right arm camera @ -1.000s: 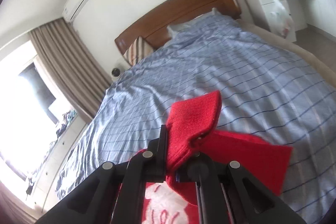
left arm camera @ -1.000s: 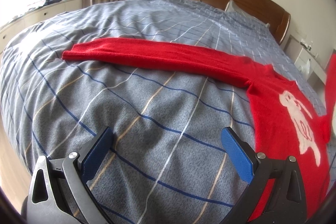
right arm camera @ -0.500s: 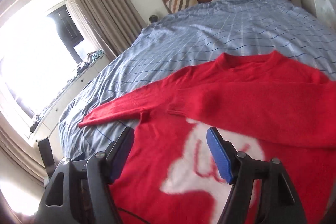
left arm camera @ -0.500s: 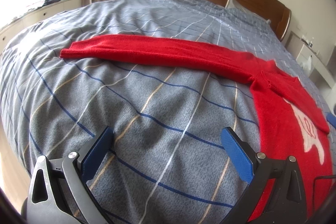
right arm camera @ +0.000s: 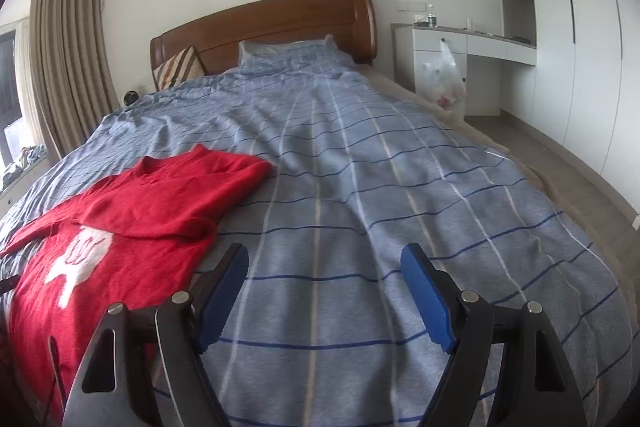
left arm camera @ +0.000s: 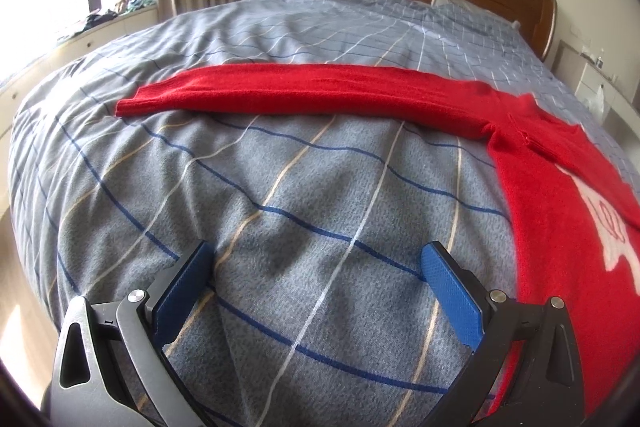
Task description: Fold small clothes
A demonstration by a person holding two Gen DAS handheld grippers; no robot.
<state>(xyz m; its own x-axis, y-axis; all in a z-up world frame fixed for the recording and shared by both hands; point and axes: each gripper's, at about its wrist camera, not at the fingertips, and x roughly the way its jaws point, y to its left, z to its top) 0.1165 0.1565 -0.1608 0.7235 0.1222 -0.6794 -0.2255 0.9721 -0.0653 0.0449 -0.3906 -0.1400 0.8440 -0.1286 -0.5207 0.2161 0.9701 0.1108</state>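
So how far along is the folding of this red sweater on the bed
Early on. Done: one sleeve lies folded across the red sweater. In hand: nothing; the right tool is opening with only the duvet between its pads, and the left tool is open and empty. Left: the other sleeve lies stretched out flat, and the body is not yet folded.

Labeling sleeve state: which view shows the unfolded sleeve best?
Left wrist: the sleeve lies stretched flat across the bed, cuff to shoulder. The right wrist view shows only a sliver of it at the left edge.
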